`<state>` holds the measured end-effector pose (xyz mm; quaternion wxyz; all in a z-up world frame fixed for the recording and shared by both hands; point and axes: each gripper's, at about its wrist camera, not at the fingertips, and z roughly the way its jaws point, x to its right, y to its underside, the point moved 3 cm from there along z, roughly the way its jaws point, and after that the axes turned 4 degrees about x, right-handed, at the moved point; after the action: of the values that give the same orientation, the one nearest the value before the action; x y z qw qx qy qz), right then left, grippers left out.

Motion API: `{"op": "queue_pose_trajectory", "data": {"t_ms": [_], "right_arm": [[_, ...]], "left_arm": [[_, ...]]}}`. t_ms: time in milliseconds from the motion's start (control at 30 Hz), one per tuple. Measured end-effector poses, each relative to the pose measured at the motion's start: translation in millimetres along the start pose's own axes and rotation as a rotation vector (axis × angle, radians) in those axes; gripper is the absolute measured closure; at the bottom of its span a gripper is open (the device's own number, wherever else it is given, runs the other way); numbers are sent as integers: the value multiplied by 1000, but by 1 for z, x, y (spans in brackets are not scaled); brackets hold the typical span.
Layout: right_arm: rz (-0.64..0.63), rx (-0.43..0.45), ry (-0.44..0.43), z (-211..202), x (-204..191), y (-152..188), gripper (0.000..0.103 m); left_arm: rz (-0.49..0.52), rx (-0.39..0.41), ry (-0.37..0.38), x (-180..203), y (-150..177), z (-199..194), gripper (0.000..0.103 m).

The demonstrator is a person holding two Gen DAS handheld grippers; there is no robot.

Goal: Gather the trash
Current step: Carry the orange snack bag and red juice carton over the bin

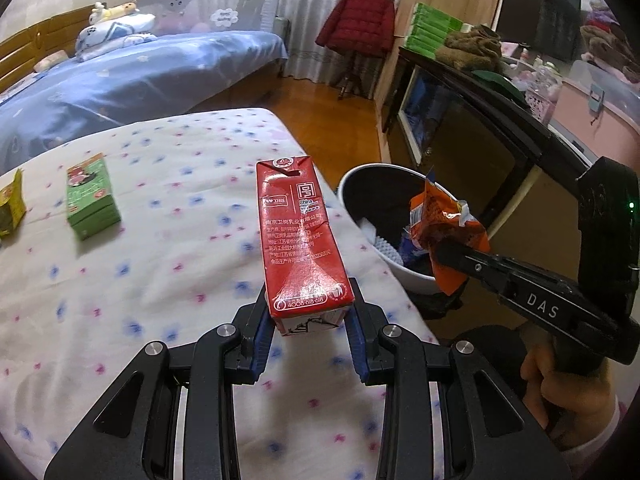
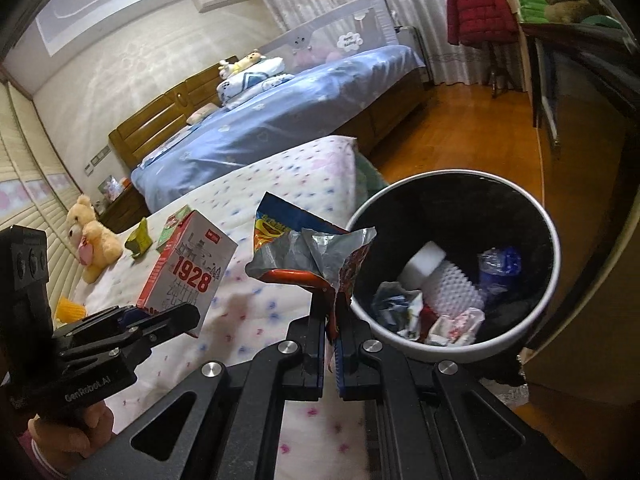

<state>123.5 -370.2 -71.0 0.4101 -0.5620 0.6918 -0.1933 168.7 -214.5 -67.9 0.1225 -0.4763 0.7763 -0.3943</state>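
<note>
Left gripper, nearest the left wrist camera: its blue-padded fingers are clamped on the lower end of a red milk carton, which is held lifted above the flower-print bed cover with its top pointing away. The same carton shows in the right wrist view with a grey face printed "1928".

Right gripper: jaws drawn nearly together, pinching the bottom edge of a crumpled orange snack wrapper with a silver lining. The wrapper hangs just beside the near rim of the white trash bin; from the left wrist view it appears over the bin's opening.

Inside the bin: a white ribbed bottle, a blue crushed item, possibly a plastic bottle, and crumpled paper.

Farther back on the bed cover: a green carton and a yellow packet, lying apart from each other.
</note>
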Motion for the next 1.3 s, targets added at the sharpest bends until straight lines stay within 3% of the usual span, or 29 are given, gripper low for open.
{"op": "queue_pose_trajectory", "data": {"t_ms": [1300], "right_arm": [[104, 15, 129, -10, 72, -8, 99]], "left_arm": [[124, -46, 54, 67, -22, 48, 72]]}}
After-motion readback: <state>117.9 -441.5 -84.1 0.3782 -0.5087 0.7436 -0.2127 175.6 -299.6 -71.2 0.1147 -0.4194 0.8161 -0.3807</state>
